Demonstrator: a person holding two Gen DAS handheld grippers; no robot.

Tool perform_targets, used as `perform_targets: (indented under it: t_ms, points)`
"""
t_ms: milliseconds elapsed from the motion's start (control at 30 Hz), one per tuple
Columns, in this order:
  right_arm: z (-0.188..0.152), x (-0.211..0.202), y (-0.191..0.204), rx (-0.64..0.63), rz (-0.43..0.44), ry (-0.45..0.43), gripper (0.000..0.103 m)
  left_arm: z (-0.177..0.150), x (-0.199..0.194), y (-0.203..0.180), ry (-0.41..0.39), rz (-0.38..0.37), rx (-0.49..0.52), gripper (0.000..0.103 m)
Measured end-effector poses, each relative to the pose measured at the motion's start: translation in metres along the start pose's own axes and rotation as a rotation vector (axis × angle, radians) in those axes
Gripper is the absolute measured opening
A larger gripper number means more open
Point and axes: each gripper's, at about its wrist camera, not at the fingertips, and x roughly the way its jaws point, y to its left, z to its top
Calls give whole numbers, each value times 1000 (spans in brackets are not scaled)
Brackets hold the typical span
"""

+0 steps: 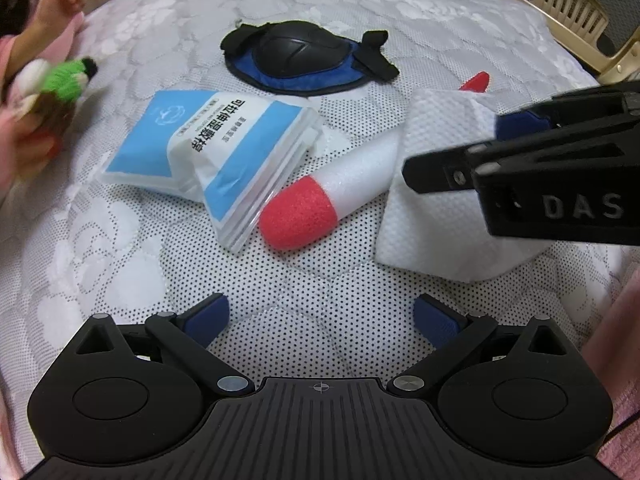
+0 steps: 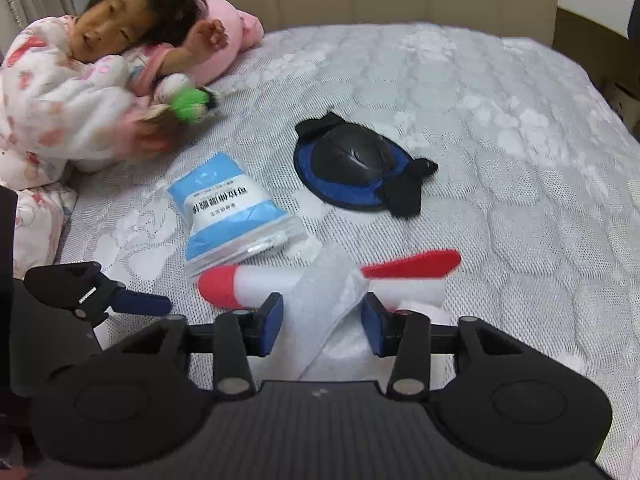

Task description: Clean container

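Observation:
A white textured cloth (image 2: 328,312) lies crumpled on the mattress, partly over a white foam rocket (image 2: 256,282) with a red nose and a red fin (image 2: 416,264). My right gripper (image 2: 324,326) is open with its blue pads on either side of the cloth and not pressing it. In the left wrist view the right gripper (image 1: 456,148) reaches in over the cloth (image 1: 432,208). My left gripper (image 1: 322,316) is open above bare mattress, nothing between its pads. A blue-and-white resealable packet (image 1: 208,148) lies beside the rocket (image 1: 320,200).
A black and blue knee pad (image 2: 360,168) lies further back on the quilted mattress (image 2: 500,120). A person (image 2: 52,112) lies at the left with a green and white soft toy (image 2: 188,100) and a pink pillow (image 2: 224,40). A beige chair (image 1: 572,12) stands past the bed's edge.

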Motion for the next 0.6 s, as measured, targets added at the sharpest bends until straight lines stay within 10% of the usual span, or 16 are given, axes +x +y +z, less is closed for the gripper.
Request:
perform_targets:
  t_ms: [233,467,600]
  points:
    - [-8,8,1,12,-19,131,60,1,4,-5,2,-17,47,102]
    - [-14,23,25,-128,-144,138,18,-3,2,2,-2,-38,24,102]
    - [2,0,6,36,-114,51,10,-3,-4,7,-18,-55,4,102]
